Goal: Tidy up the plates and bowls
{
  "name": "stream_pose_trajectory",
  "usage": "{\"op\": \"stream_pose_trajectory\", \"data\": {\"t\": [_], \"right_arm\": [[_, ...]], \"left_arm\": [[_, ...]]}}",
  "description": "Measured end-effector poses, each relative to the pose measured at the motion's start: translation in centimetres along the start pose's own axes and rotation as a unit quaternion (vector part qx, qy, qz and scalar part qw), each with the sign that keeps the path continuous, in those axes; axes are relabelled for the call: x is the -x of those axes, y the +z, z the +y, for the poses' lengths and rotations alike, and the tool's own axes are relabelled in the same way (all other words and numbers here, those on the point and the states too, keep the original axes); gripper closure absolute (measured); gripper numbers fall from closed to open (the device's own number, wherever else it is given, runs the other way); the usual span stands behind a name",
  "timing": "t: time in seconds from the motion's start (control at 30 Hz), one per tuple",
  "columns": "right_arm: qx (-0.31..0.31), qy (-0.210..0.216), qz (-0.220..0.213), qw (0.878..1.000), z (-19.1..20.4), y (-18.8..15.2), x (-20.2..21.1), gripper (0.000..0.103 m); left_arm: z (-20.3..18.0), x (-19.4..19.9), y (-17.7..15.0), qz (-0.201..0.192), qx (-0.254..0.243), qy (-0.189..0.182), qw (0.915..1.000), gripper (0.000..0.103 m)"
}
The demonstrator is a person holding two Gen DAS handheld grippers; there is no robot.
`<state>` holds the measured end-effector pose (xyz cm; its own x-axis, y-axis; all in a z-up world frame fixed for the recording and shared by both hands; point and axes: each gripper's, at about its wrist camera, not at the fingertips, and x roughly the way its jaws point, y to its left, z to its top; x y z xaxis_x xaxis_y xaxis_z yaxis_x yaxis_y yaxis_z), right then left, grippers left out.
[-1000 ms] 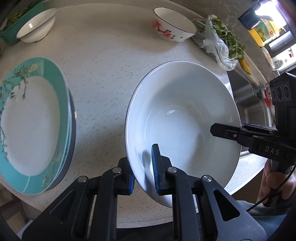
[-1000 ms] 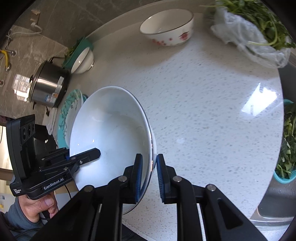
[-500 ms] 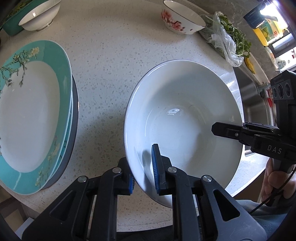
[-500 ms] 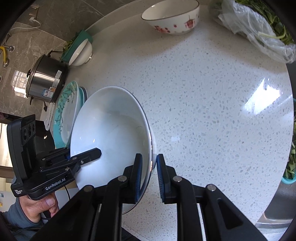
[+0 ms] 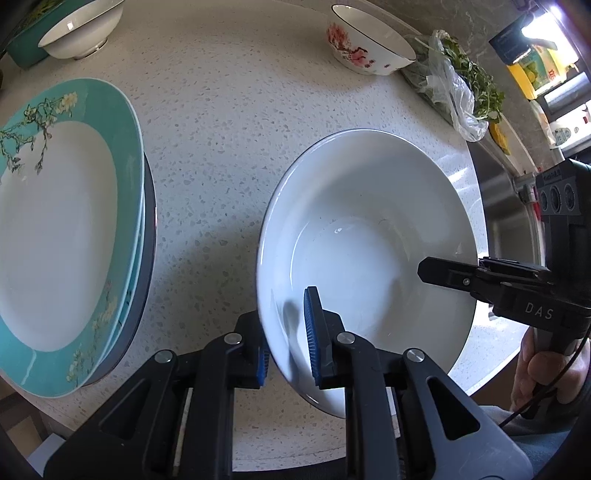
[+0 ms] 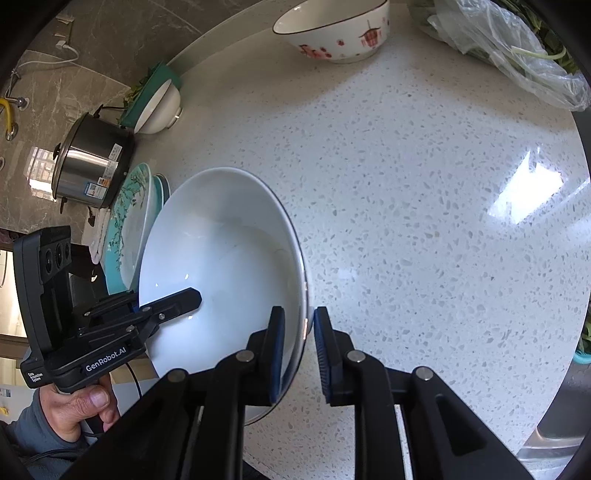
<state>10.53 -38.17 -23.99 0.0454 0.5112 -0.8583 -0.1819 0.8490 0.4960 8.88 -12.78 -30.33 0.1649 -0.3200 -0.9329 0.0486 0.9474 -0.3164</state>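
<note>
A large white bowl (image 5: 369,240) with a thin dark rim sits low over the speckled counter (image 5: 229,147), to the right of a stack of teal floral plates (image 5: 55,221). My left gripper (image 5: 286,343) is shut on the bowl's near-left rim, one pad inside and one outside. My right gripper (image 6: 299,347) is shut on the opposite rim of the same bowl (image 6: 221,251). Each wrist view shows the other gripper's fingers (image 5: 443,275) reaching over the rim. Whether the bowl's base touches the counter I cannot tell.
A floral bowl (image 5: 369,44) stands at the back, with a white bowl (image 5: 77,29) in a teal tray at the back left. Bagged greens (image 5: 458,85) lie at the right near a steel sink (image 5: 498,206). A steel pot (image 6: 88,162) stands beyond the plates.
Both grippers have sunk a little toward the counter with the white bowl between them. The grips on the rim look the same.
</note>
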Motion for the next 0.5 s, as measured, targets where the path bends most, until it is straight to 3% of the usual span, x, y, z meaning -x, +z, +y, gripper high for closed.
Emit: {"op": "stream_pose_trajectory", "data": {"t": [0.07, 0.1, 0.13, 0.2, 0.3, 0.4, 0.5], "right_arm": [[-0.002, 0.001, 0.000, 1.000, 0.1, 0.0, 0.1, 0.053], [-0.001, 0.000, -0.005, 1.000, 0.2, 0.0, 0.5, 0.046], [0.001, -0.001, -0.009, 1.000, 0.2, 0.0, 0.8, 0.037], [0.002, 0.001, -0.011, 1.000, 0.1, -0.1, 1.7, 0.036], [-0.009, 0.004, -0.027, 1.000, -0.7, -0.2, 4.1, 0.029], [-0.032, 0.014, -0.068, 0.997, -2.2, 1.1, 7.2, 0.021], [-0.056, 0.020, -0.136, 0.989, -3.4, 3.7, 10.7, 0.021]], "left_arm": [[0.1, 0.7, -0.1, -0.010, 0.001, 0.005, 0.9999, 0.081], [0.1, 1.1, -0.1, -0.014, 0.001, 0.008, 0.9999, 0.073], [0.2, 1.6, -0.1, -0.018, 0.002, 0.009, 0.9998, 0.057], [0.2, 3.1, -0.1, -0.025, 0.003, 0.015, 0.9996, 0.037], [-0.1, 5.7, -0.1, -0.026, 0.000, 0.015, 0.9995, 0.035], [-0.2, 9.1, 1.4, -0.033, -0.009, 0.004, 0.9994, 0.018], [-0.7, 13.5, 6.0, -0.069, -0.044, -0.009, 0.9966, 0.012]]}}
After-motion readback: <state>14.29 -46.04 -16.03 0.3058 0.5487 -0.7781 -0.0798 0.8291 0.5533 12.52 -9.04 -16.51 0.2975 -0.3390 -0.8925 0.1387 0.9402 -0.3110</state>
